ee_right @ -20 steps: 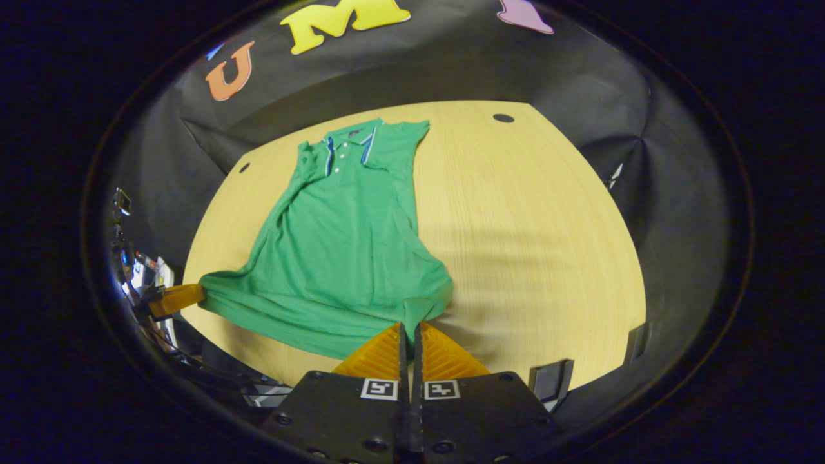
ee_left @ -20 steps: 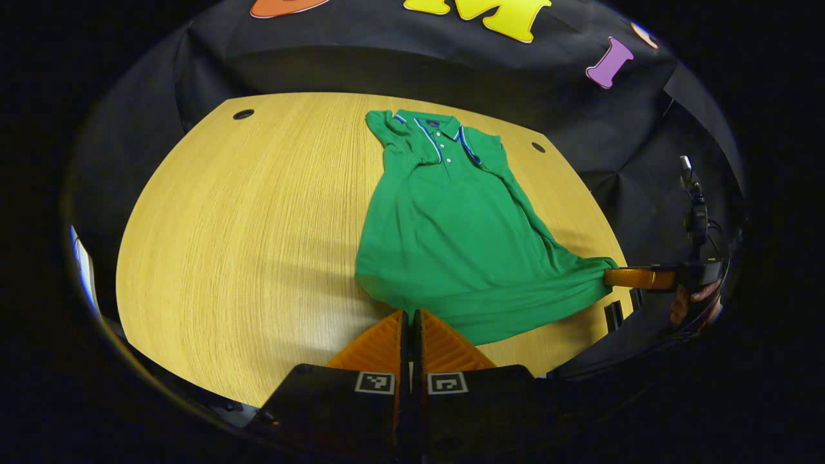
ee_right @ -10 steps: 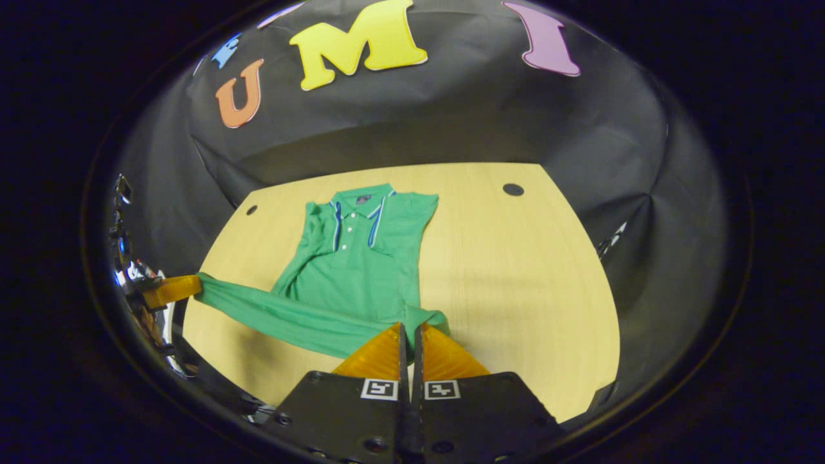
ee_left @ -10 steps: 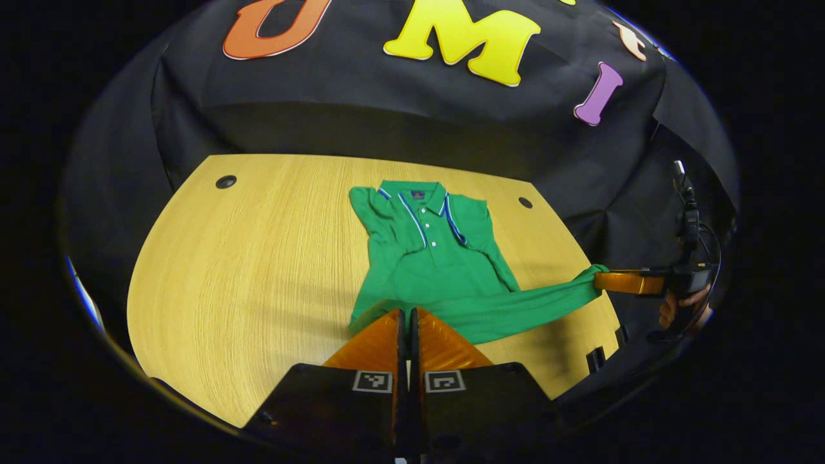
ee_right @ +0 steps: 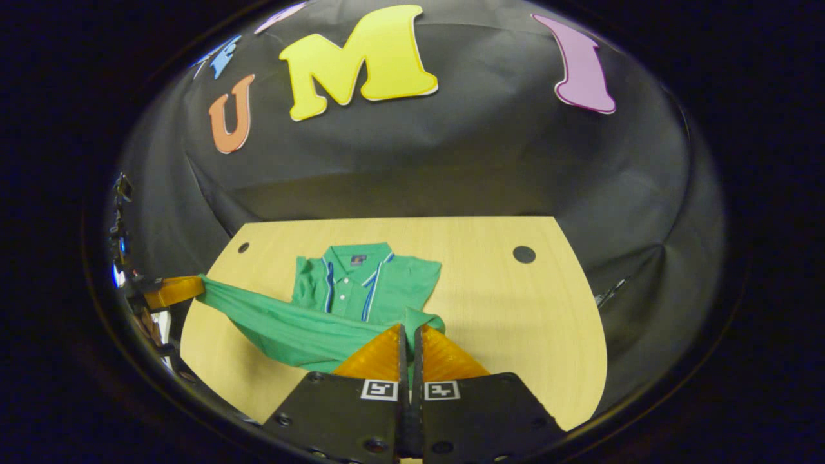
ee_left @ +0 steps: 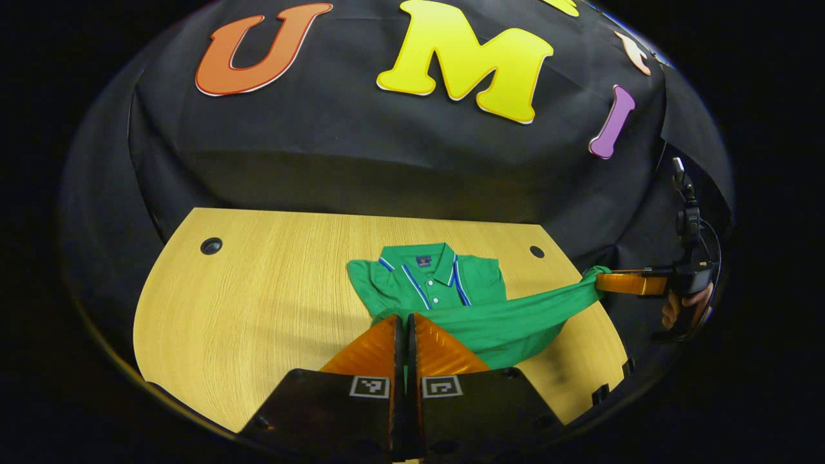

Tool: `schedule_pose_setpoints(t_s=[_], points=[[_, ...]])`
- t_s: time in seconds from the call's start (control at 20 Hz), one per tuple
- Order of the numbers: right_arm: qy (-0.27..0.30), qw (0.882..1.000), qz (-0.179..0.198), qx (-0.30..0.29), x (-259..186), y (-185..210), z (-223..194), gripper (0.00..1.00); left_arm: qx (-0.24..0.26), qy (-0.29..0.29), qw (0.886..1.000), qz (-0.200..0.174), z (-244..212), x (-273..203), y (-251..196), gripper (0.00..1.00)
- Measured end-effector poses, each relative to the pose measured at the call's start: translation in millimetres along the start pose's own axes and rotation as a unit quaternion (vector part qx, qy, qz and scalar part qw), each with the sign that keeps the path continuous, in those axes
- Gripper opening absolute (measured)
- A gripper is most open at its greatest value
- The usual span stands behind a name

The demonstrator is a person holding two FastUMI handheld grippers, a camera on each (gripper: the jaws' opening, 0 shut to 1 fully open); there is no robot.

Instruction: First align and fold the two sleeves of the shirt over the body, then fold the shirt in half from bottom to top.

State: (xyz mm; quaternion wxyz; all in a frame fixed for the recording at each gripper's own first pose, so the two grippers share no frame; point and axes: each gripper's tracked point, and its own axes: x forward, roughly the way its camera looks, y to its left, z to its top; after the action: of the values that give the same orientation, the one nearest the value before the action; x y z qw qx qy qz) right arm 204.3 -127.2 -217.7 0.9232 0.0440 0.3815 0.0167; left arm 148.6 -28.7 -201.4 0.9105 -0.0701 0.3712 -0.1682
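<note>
Above bench (ee_left: 258,303), both hand-held grippers (ee_left: 406,320) (ee_right: 407,332) clamped green polo shirt (ee_left: 445,283) hem corners; uneven travel risked crooked fold.

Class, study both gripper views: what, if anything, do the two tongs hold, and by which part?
Both hold the green shirt by its bottom hem: the left tongs pinch one hem corner, the right tongs the other, hem lifted between them.

Wooden table (ee_left: 245,303) with two dark round holes (ee_left: 211,245).
</note>
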Motion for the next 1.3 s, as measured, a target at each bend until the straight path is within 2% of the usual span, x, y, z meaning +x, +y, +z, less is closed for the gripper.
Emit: schedule_pose_setpoints(t_s=[0.25,0.5,0.8,1.0,1.05,1.15,1.2,1.25,1.3], points=[[-0.016,1.000,0.005,-0.007,49.6,0.8,60.7,0.01,0.004,-0.013,1.000,0.014,34.0,52.8,23.5,0.06],[-0.013,1.000,0.005,-0.023,108.4,0.0,86.8,0.00,-0.021,-0.012,1.000,0.014,41.4,112.2,40.3,0.06],[0.019,1.000,0.005,-0.013,200.3,-21.6,69.3,0.00,0.001,-0.012,0.999,0.032,37.3,184.2,70.4,0.06],[0.030,1.000,0.008,-0.004,237.4,-23.4,54.2,0.00,-0.018,-0.002,0.998,0.052,12.1,224.1,86.6,0.06],[0.030,0.999,-0.004,-0.017,250.4,-27.8,50.2,0.00,-0.027,0.010,0.998,0.055,-0.6,233.8,89.6,0.06],[0.036,0.999,-0.003,-0.029,258.2,-22.2,42.3,0.02,-0.037,0.028,0.997,0.067,-13.5,243.8,93.4,0.08],[0.035,0.999,-0.011,-0.032,260.6,-21.4,39.3,0.09,-0.038,0.032,0.996,0.075,-14.1,246.3,92.9,0.12],[0.028,0.998,-0.029,-0.039,259.9,-26.1,38.9,0.12,-0.038,0.028,0.995,0.085,-8.8,246.7,92.8,0.15],[0.021,0.998,-0.032,-0.041,255.7,-25.8,41.3,0.13,-0.039,0.018,0.995,0.095,-3.2,244.8,92.2,0.23]])
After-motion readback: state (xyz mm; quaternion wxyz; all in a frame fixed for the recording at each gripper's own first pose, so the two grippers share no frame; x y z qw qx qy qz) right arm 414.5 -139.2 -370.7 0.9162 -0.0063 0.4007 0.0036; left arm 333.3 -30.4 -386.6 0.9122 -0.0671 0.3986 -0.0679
